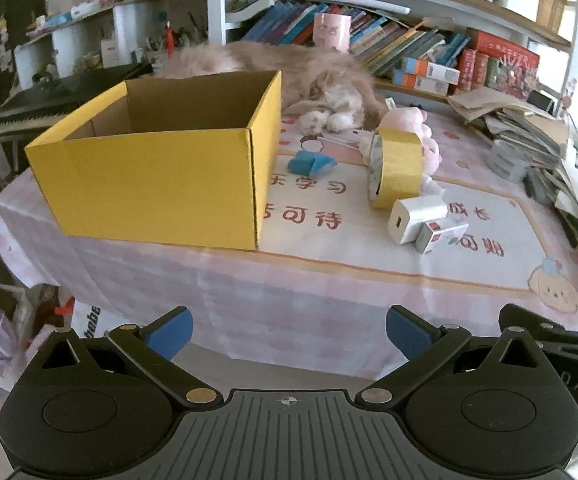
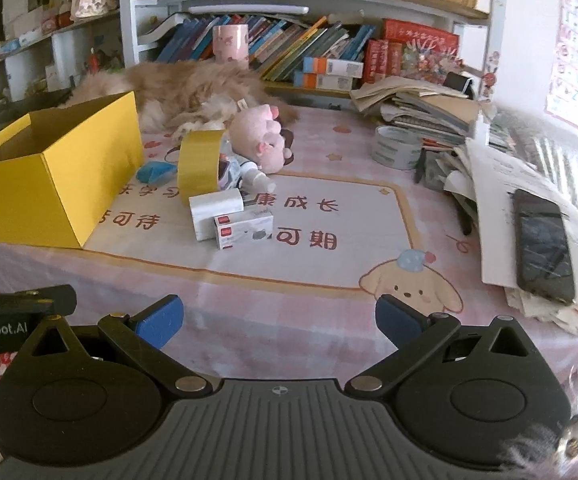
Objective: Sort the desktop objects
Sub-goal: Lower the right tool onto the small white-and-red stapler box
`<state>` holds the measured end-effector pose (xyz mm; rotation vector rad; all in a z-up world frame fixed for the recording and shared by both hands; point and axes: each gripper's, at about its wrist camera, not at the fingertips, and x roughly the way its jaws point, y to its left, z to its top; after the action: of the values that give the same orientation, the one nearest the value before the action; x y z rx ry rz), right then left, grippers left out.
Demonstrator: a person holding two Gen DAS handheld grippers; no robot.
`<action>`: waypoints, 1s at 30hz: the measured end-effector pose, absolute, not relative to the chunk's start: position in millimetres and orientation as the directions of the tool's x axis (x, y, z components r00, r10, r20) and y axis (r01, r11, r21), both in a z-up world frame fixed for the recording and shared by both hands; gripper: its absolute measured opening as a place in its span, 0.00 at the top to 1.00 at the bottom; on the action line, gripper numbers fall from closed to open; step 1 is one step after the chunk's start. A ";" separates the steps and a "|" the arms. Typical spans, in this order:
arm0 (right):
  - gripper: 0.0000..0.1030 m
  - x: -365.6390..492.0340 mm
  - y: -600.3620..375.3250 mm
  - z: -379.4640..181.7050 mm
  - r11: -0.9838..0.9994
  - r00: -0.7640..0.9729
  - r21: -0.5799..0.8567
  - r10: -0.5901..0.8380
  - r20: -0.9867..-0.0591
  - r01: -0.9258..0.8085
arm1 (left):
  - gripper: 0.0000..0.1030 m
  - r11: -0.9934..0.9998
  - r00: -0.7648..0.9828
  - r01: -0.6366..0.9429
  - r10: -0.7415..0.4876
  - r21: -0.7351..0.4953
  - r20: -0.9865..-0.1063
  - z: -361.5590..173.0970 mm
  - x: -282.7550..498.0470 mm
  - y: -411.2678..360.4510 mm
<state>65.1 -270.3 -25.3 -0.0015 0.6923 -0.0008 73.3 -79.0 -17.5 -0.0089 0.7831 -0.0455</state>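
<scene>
An open yellow cardboard box [image 1: 157, 184] [image 2: 53, 184] stands on the left of the table and looks empty inside. To its right lie a blue object [image 1: 309, 162] [image 2: 155, 172], an upright roll of yellow tape [image 1: 399, 168] [image 2: 201, 160], a white charger block [image 1: 417, 218] [image 2: 217, 210], a small white carton with red marks [image 1: 443, 236] [image 2: 245, 232] and a pink plush toy [image 1: 413, 124] [image 2: 263, 140]. My left gripper [image 1: 289, 330] is open before the table's front edge, holding nothing. My right gripper [image 2: 279, 320] is open too, over the front edge.
A fluffy cat [image 1: 289, 76] [image 2: 193, 88] lies behind the box. A grey tape roll [image 2: 397, 146], stacked papers [image 2: 421, 108] and a dark phone [image 2: 543, 240] crowd the right side. Bookshelves [image 2: 289, 44] stand behind. A keyboard [image 1: 45, 100] sits far left.
</scene>
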 end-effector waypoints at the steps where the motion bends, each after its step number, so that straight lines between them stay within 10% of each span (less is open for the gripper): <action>1: 0.01 69.3 -272.8 -26.0 1.000 0.768 -0.006 0.004 -0.640 -0.010 | 0.00 0.999 0.707 0.030 -0.039 -0.025 -0.706 -18.4 75.5 -81.4; 30: 0.14 190.8 -291.7 -65.2 0.930 0.660 0.056 0.300 -0.689 -0.364 | 0.00 0.968 0.679 -0.242 0.214 0.062 -0.702 -7.3 114.5 -121.7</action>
<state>190.8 -291.7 -65.2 -0.0895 0.7623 0.3759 114.5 -121.7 -7.3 -0.0371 0.7834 0.2562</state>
